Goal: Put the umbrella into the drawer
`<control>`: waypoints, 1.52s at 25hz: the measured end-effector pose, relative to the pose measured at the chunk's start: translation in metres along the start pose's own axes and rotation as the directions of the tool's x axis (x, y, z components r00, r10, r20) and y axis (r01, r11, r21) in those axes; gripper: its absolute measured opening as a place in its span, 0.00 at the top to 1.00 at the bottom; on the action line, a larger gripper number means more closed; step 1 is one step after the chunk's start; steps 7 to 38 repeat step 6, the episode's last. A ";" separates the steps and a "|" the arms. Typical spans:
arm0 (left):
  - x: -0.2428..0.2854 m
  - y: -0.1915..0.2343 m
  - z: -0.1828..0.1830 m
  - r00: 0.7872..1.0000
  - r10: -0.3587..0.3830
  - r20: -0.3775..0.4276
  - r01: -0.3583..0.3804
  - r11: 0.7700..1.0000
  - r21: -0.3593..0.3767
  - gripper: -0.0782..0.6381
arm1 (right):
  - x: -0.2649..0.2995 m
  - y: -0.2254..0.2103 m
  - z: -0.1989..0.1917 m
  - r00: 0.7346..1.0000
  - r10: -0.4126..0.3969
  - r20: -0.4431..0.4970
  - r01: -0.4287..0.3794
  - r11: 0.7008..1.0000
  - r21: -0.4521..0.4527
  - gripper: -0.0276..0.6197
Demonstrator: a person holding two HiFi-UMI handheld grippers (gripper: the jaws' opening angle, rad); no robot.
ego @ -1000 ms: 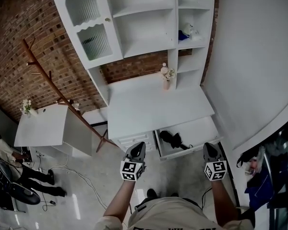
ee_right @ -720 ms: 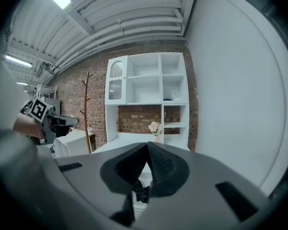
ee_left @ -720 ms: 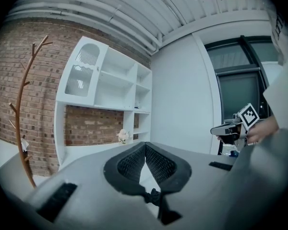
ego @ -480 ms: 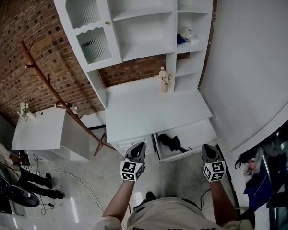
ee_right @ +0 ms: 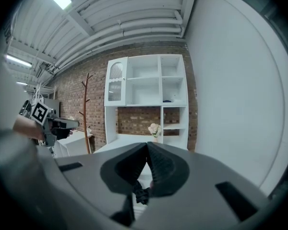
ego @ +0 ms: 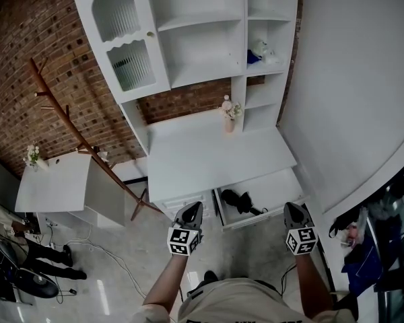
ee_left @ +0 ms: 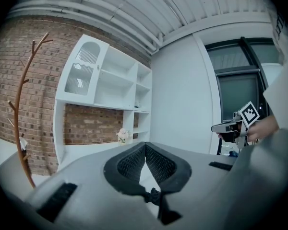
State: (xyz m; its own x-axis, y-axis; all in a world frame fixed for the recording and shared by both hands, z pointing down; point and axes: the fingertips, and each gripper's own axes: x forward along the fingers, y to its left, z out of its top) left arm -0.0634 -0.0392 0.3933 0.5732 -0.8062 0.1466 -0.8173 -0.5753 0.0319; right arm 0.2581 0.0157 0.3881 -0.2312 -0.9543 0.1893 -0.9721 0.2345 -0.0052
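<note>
A black folded umbrella lies inside the open white drawer under the desk top, in the head view. My left gripper hangs in front of the shut drawers, left of the open one. Its jaws meet at the tips with nothing between them. My right gripper is held at the drawer's right front corner, also shut and empty. Both grippers are apart from the umbrella. Each gripper view shows the other gripper off to the side.
The white desk carries a hutch of shelves and a small vase of flowers. A wooden coat stand and a small white table stand to the left. A white wall closes the right side. Cables lie on the floor.
Both grippers and the umbrella keep their places. Only the head view has drifted slightly.
</note>
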 end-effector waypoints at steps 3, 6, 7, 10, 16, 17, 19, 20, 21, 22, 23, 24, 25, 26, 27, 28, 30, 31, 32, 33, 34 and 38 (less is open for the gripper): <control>0.003 0.001 0.002 0.999 -0.001 0.034 0.001 1.000 0.016 0.86 | 0.001 0.001 0.001 1.000 0.003 0.002 -0.003 1.000 0.000 0.91; 0.003 0.004 0.005 0.999 -0.002 0.053 0.001 1.000 0.022 0.86 | 0.003 0.003 0.002 1.000 0.005 0.005 -0.005 1.000 -0.002 0.91; 0.003 0.004 0.005 0.999 -0.002 0.053 0.001 1.000 0.022 0.86 | 0.003 0.003 0.002 1.000 0.005 0.005 -0.005 1.000 -0.002 0.91; 0.003 0.004 0.005 0.999 -0.002 0.053 0.001 1.000 0.022 0.86 | 0.003 0.003 0.002 1.000 0.005 0.005 -0.005 1.000 -0.002 0.91; 0.003 0.004 0.005 0.999 -0.002 0.053 0.001 1.000 0.022 0.86 | 0.003 0.003 0.002 1.000 0.005 0.005 -0.005 1.000 -0.002 0.91; 0.003 0.004 0.005 0.999 -0.002 0.053 0.001 1.000 0.022 0.86 | 0.003 0.003 0.002 1.000 0.005 0.005 -0.005 1.000 -0.002 0.91; 0.003 0.004 0.005 0.999 -0.002 0.053 0.001 1.000 0.022 0.86 | 0.003 0.003 0.002 1.000 0.005 0.005 -0.005 1.000 -0.002 0.91; 0.003 0.004 0.005 0.999 -0.002 0.053 0.001 1.000 0.022 0.86 | 0.003 0.003 0.002 1.000 0.005 0.005 -0.005 1.000 -0.002 0.91; 0.003 0.004 0.005 0.999 -0.002 0.053 0.001 1.000 0.022 0.86 | 0.003 0.003 0.002 1.000 0.005 0.005 -0.005 1.000 -0.002 0.91; 0.003 0.004 0.005 0.999 -0.002 0.053 0.001 1.000 0.022 0.86 | 0.003 0.003 0.002 1.000 0.005 0.005 -0.005 1.000 -0.002 0.91; 0.003 0.004 0.005 0.999 -0.002 0.053 0.001 1.000 0.022 0.86 | 0.003 0.003 0.002 1.000 0.005 0.005 -0.005 1.000 -0.002 0.91; 0.003 0.004 0.005 0.999 -0.002 0.053 0.001 1.000 0.022 0.86 | 0.003 0.003 0.002 1.000 0.005 0.005 -0.005 1.000 -0.002 0.91; 0.003 0.004 0.005 0.999 -0.002 0.053 0.001 1.000 0.022 0.86 | 0.003 0.003 0.002 1.000 0.005 0.005 -0.005 1.000 -0.002 0.91; 0.003 0.004 0.005 0.999 -0.002 0.053 0.001 1.000 0.022 0.86 | 0.003 0.003 0.002 1.000 0.005 0.005 -0.005 1.000 -0.002 0.91; 0.003 0.004 0.005 0.999 -0.002 0.053 0.001 1.000 0.022 0.86 | 0.003 0.003 0.002 1.000 0.005 0.005 -0.005 1.000 -0.002 0.91; 0.003 0.004 0.005 0.999 -0.002 0.053 0.001 1.000 0.022 0.86 | 0.003 0.003 0.002 1.000 0.005 0.005 -0.005 1.000 -0.002 0.91; 0.003 0.004 0.005 0.999 -0.002 0.053 0.001 1.000 0.022 0.86 | 0.003 0.003 0.002 1.000 0.005 0.005 -0.005 1.000 -0.002 0.91; 0.003 0.004 0.005 0.999 -0.002 0.053 0.001 1.000 0.022 0.86 | 0.003 0.003 0.002 1.000 0.005 0.005 -0.005 1.000 -0.002 0.91; 0.003 0.004 0.005 0.999 -0.002 0.053 0.001 1.000 0.022 0.86 | 0.003 0.003 0.002 1.000 0.005 0.005 -0.005 1.000 -0.002 0.91; 0.003 0.004 0.005 0.999 -0.002 0.053 0.001 1.000 0.022 0.86 | 0.003 0.003 0.002 1.000 0.005 0.005 -0.005 1.000 -0.002 0.91; 0.003 0.004 0.005 0.999 -0.002 0.053 0.001 1.000 0.022 0.86 | 0.003 0.003 0.002 1.000 0.005 0.005 -0.005 1.000 -0.002 0.91; 0.003 0.004 0.005 0.999 -0.002 0.053 0.001 1.000 0.022 0.86 | 0.003 0.003 0.002 1.000 0.005 0.005 -0.005 1.000 -0.002 0.91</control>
